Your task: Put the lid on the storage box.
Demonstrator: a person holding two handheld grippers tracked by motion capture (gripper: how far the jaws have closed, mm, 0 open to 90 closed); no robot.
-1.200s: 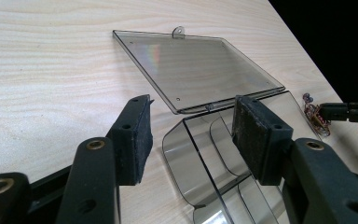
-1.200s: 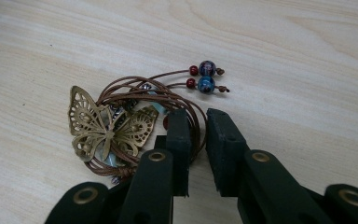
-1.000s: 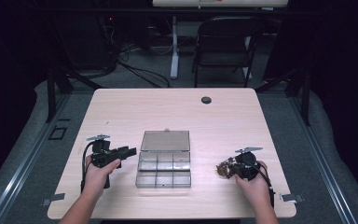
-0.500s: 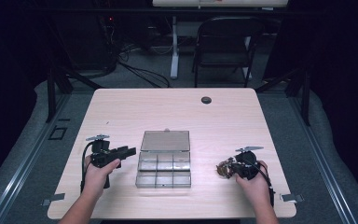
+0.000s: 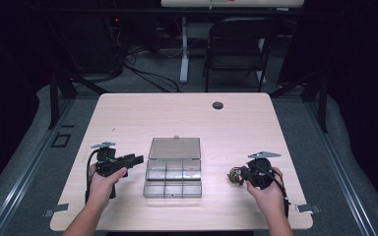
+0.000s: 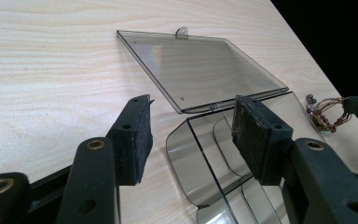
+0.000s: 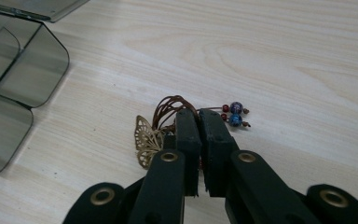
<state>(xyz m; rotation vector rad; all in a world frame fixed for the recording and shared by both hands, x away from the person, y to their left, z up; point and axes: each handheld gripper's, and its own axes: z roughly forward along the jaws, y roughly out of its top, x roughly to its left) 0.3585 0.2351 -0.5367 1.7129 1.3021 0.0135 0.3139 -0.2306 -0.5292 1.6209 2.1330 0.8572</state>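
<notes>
A clear compartment box [image 5: 172,195] lies in the middle of the table, its lid [image 5: 174,148] folded flat behind it. To its left my left gripper [image 5: 137,159] is open, and its pads [image 6: 137,135] flank the box's near corner [image 6: 186,154] without touching it. To the right of the box my right gripper [image 5: 239,176] is shut on a piece of brown cord jewellery [image 5: 234,175]. In the right gripper view its jaws [image 7: 199,119] pinch the cord loops. A gold butterfly charm [image 7: 145,139] hangs at the left and blue and red beads [image 7: 235,114] at the right.
A small black round object [image 5: 218,105] sits near the table's far edge. A folding chair [image 5: 236,49] and cables stand on the floor beyond. Metal brackets [image 5: 306,208] mark the front corners of the table [image 5: 128,113]. Bare wood lies between the box and the far edge.
My right gripper has risen slightly with the cord jewellery in its jaws. The left hand and the box have stayed in place.
</notes>
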